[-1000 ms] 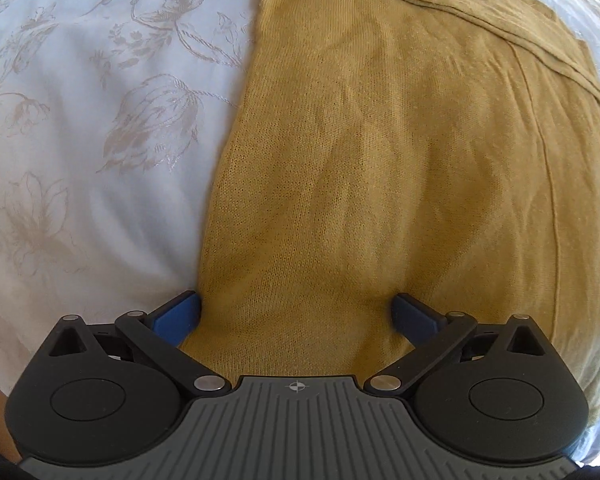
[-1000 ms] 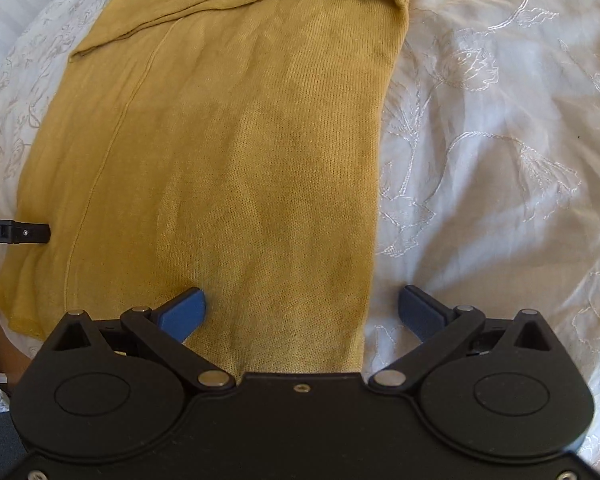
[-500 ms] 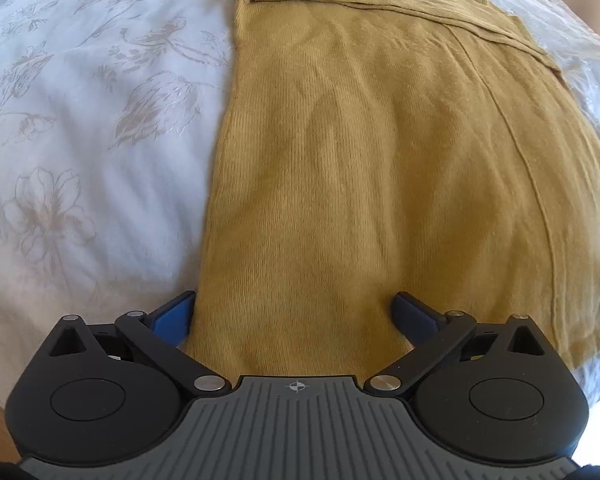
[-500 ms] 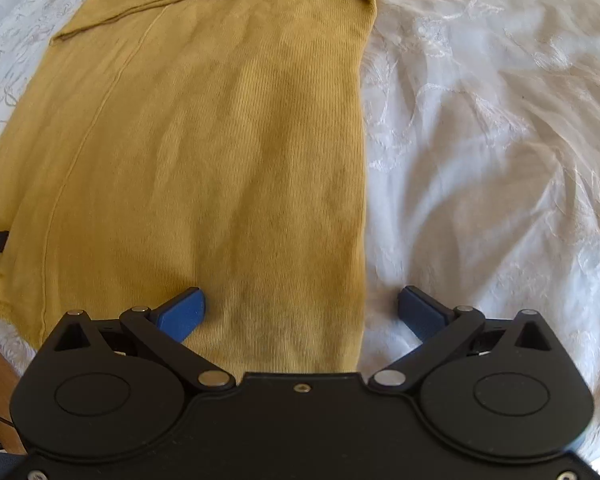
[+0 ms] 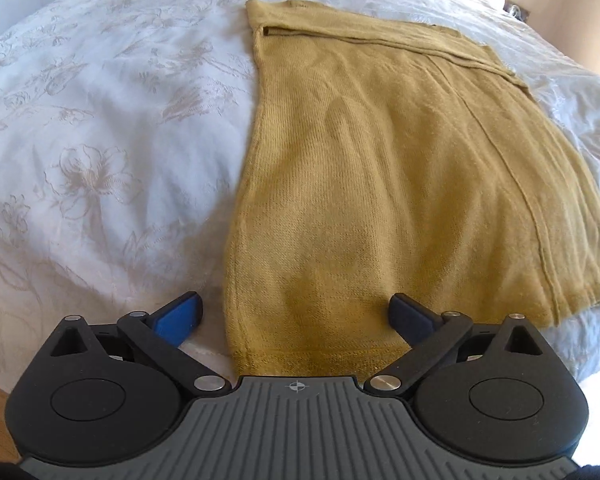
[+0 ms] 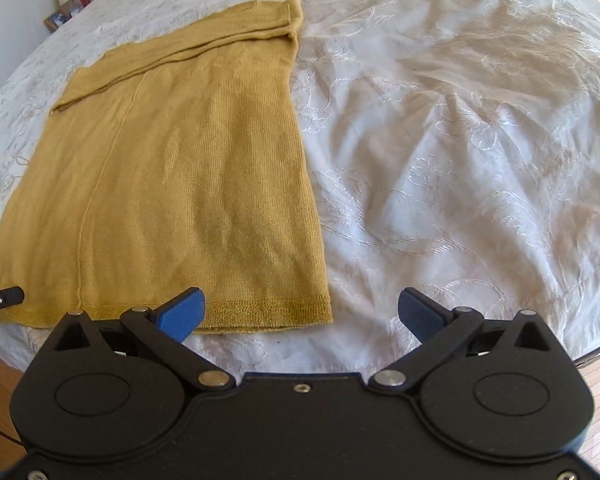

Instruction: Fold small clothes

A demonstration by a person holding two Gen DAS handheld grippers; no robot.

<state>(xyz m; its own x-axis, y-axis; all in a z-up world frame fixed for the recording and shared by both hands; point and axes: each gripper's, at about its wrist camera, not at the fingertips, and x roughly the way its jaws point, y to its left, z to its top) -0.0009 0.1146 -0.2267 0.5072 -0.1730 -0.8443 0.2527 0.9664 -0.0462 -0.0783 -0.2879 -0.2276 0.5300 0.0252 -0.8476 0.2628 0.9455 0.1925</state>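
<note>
A wide bed (image 6: 460, 140) covered in white embroidered bedding fills both wrist views. On it lies a mustard knit top (image 5: 380, 184), spread flat and already narrowed to a long rectangle, with a band folded over at its far end. Its ribbed hem (image 6: 268, 308) lies nearest the person, close to the bed's edge.

The left hand-held gripper (image 5: 296, 316) hovers over the hem's left corner, fingers spread wide, holding nothing. The right hand-held gripper (image 6: 300, 312) hovers at the hem's right corner, fingers likewise apart and empty; its left finger (image 6: 182, 314) overlaps the hem, while its right finger sits over bare bedding.

The likely step is gripping both hem corners to fold the hem toward the far end. To do it well, each gripper should pinch all the layers at its corner, lift evenly, and keep the side edges aligned.
</note>
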